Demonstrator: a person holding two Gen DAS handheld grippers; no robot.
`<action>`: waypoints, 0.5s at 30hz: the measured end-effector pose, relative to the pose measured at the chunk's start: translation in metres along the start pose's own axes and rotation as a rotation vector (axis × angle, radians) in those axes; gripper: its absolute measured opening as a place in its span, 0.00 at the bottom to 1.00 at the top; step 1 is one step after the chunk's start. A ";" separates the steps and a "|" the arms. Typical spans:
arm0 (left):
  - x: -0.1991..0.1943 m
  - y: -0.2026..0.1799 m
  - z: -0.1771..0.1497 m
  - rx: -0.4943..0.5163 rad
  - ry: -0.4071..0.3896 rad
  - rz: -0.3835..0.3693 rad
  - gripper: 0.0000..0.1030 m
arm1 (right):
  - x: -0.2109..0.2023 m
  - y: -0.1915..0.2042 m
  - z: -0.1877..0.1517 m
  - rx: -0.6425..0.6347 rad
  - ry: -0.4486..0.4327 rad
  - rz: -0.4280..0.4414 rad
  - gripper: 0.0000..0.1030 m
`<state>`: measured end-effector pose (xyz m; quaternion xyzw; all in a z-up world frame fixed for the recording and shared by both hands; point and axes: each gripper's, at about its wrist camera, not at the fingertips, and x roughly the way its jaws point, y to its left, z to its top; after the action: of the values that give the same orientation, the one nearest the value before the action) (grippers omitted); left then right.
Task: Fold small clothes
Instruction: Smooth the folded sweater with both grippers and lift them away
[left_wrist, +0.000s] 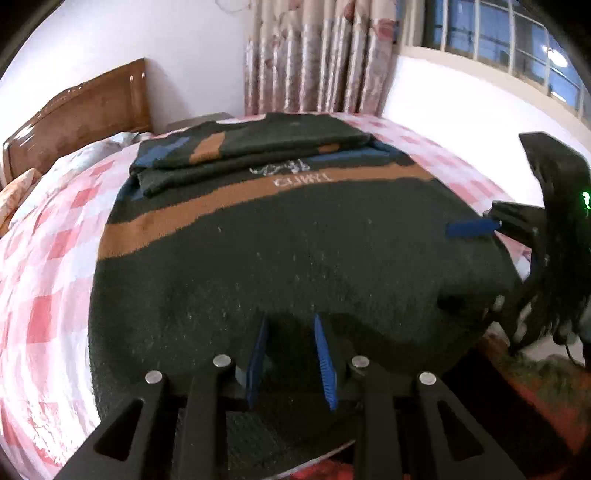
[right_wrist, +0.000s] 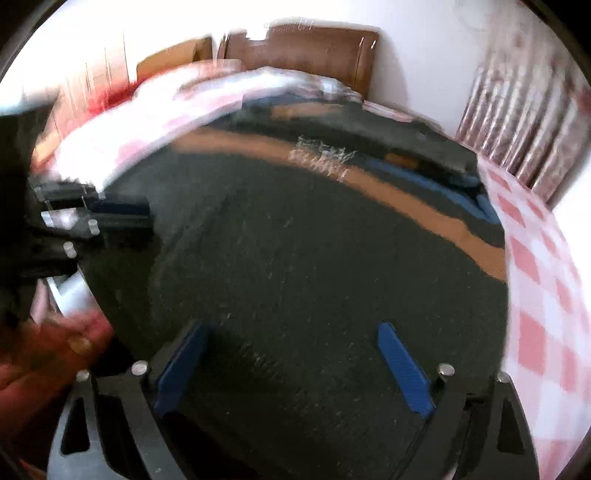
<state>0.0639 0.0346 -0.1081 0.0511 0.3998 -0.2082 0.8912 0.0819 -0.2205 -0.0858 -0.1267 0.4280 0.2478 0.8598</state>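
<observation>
A dark green knit sweater with orange and blue stripes and white lettering lies on the bed, its sleeves folded across the far part. It fills the right wrist view too. My left gripper sits at the sweater's near hem, its blue fingers a narrow gap apart with dark knit bunched between them. My right gripper is wide open over the hem. The right gripper also shows at the sweater's right edge in the left wrist view. The left gripper shows blurred in the right wrist view.
The bed has a pink and white checked sheet and a wooden headboard. A pillow lies at the far left. Floral curtains and a window stand behind. A red patterned cloth hangs off the near edge.
</observation>
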 end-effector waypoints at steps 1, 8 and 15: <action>-0.003 0.010 -0.001 -0.040 0.004 -0.029 0.26 | -0.003 -0.006 -0.005 -0.001 0.003 -0.011 1.00; -0.021 0.044 -0.020 -0.146 0.008 -0.043 0.26 | -0.028 -0.048 -0.033 0.081 0.045 -0.060 1.00; -0.037 0.061 0.016 -0.247 -0.095 0.028 0.26 | -0.017 -0.013 0.007 0.056 -0.023 -0.019 1.00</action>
<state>0.0775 0.0979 -0.0745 -0.0634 0.3789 -0.1471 0.9115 0.0854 -0.2341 -0.0676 -0.1039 0.4237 0.2288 0.8703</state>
